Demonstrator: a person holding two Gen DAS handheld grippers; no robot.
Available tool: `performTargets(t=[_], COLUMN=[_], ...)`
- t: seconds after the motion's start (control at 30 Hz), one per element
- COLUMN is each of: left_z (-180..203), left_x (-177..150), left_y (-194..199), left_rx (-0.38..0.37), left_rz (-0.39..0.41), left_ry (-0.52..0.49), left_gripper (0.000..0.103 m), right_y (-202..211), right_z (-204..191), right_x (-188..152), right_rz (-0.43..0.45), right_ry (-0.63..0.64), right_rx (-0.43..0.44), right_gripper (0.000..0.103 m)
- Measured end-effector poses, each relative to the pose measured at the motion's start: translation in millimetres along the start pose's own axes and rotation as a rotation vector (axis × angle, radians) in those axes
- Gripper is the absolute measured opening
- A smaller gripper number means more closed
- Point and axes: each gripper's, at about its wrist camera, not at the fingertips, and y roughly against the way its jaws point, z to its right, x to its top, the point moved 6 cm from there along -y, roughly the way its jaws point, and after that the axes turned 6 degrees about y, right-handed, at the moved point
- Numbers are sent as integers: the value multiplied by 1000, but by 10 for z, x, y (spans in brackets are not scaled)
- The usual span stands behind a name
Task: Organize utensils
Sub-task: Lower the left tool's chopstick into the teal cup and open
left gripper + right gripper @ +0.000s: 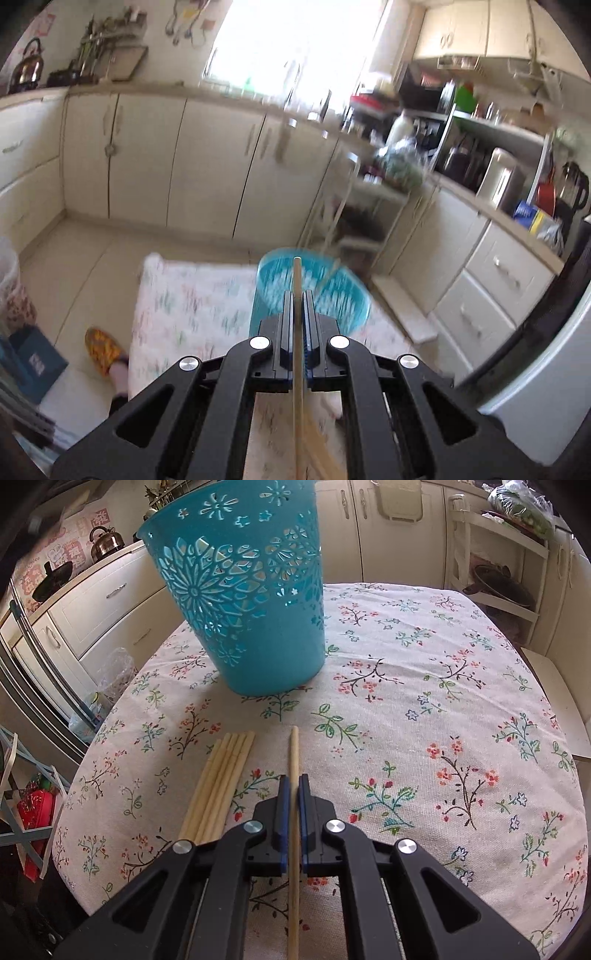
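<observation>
In the left wrist view, the left gripper (pixel 297 295) is clamped on one chopstick (pixel 296 280), raised above the table (pixel 177 295); the stick's long axis runs straight along the fingers, tip pointing over the open mouth of the blue basket (pixel 343 299) just ahead and below. In the right wrist view, a bundle of loose chopsticks (pixel 218 786) lies on the cloth at near left, just beside the right gripper (pixel 294 781), which is closed on another chopstick (pixel 294 753) low at the cloth. The basket (pixel 251 609) stands farther off, ahead and slightly left. The left hand looks nearer the drop.
</observation>
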Motion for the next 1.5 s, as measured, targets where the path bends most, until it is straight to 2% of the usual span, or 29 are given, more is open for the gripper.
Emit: performTargets(t=[0.23,0.33,0.53,0.67,0.87,1.03,1.2,1.33,1.5], left_z=[180,216,96,16,-53,0,14,93,94], left_x=[692,812,760,665,700,661,773,704,419], left_y=[-560,-821,-1286,-1365,-1353,-1379,-1272,-1340,-1463], left_rx=[-14,6,49,90,95,104,96,105,136], left_rz=[149,183,159,155,171,171,220,172,52], left_ry=[37,43,61,44,68,39,70,-5,-60], left_gripper=[4,4,4,4,4,4,4,4,5], right_y=[8,8,10,3,4,9,10,11,12], right_z=[13,28,38,40,49,45,49,48,25], right_x=[-11,-6,1,-6,-2,-8,-7,-9,-8], right_rz=[7,7,4,3,4,5,4,4,-2], right_ry=[-20,-30,-33,-40,-44,-48,-47,-50,-36], right_rx=[18,30,36,42,44,47,47,52,46], right_gripper=[5,5,5,5,5,5,5,5,5])
